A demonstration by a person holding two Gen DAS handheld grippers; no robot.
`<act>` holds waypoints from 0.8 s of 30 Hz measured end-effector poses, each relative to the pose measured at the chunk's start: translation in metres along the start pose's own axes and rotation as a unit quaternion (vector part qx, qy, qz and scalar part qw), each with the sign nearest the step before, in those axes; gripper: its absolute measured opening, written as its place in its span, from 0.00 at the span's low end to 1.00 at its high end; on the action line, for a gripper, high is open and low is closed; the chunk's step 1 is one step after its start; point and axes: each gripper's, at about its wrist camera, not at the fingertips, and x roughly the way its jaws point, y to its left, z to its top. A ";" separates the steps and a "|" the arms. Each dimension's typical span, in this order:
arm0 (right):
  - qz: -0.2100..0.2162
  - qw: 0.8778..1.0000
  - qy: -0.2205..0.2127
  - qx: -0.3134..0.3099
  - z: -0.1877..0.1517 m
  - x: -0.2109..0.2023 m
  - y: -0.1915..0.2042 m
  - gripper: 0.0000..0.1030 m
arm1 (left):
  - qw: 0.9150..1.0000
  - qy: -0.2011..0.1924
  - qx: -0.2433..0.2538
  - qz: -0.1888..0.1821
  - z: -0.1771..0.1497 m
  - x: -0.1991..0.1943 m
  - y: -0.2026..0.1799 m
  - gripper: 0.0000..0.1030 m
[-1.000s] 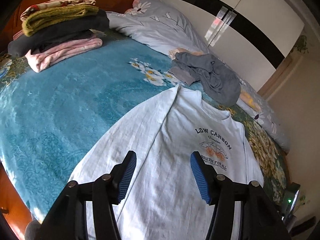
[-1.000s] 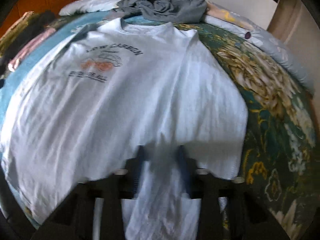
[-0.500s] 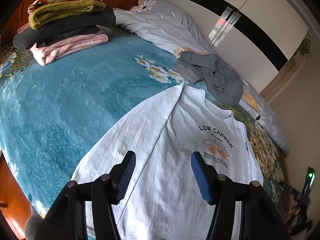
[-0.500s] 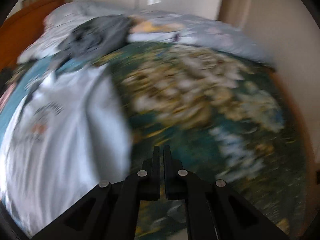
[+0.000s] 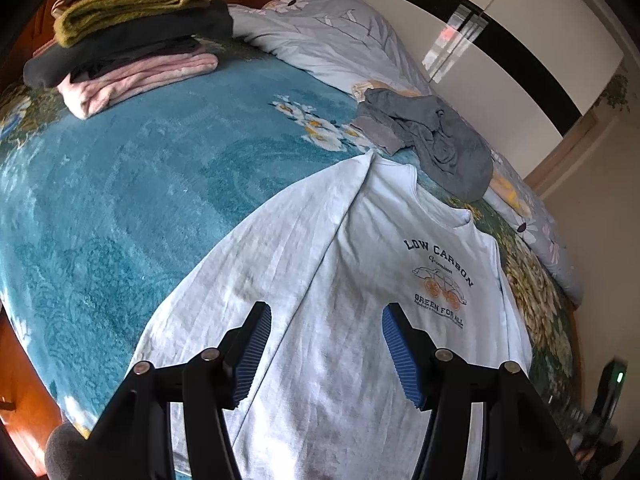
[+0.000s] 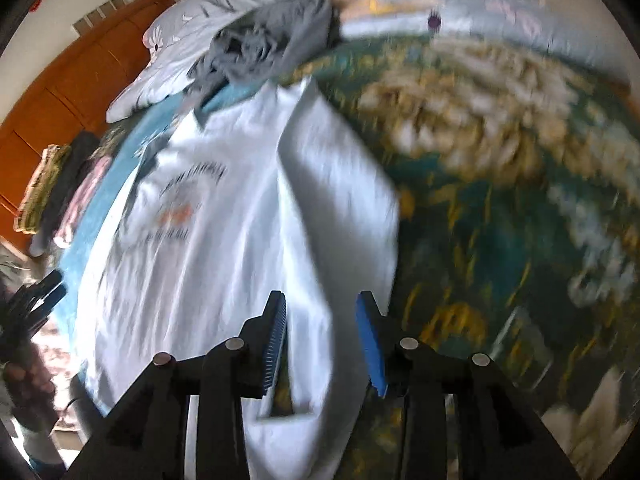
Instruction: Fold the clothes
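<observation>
A white T-shirt (image 5: 320, 304) with a "LOW CARBON" print lies flat on the bed, its left side folded over along a long crease. My left gripper (image 5: 326, 346) hovers open above its lower middle, nothing between the blue pads. In the right wrist view the same T-shirt (image 6: 224, 232) shows blurred, with its right side (image 6: 344, 184) folded in. My right gripper (image 6: 322, 340) is over the shirt's right lower part with its jaws opening; white cloth shows in the gap, and the pads stand clear of it.
A crumpled grey garment (image 5: 436, 140) lies beyond the shirt's collar. A stack of folded clothes (image 5: 128, 36) sits at the far left of the teal floral blanket (image 5: 140, 200). A grey quilt (image 5: 332, 44) runs along the far side. A hand (image 6: 24, 376) holds the other gripper at the left edge.
My right gripper let go of the shirt's right side, swung away shut over the bare blanket, then came back over the shirt with its jaws apart. The left gripper barely moved.
</observation>
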 end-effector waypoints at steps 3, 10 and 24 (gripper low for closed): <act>-0.021 1.000 0.018 0.005 -0.020 0.002 -0.002 0.37 | 1.000 0.006 0.001 -0.004 -0.001 0.002 -0.002 0.61; 0.007 0.999 0.033 -0.004 -0.039 0.001 0.006 0.02 | 1.000 0.011 0.020 -0.008 -0.005 0.000 -0.011 0.61; -0.127 0.984 -0.102 0.075 0.068 -0.064 -0.116 0.03 | 1.000 0.019 0.014 0.007 -0.008 0.006 -0.008 0.61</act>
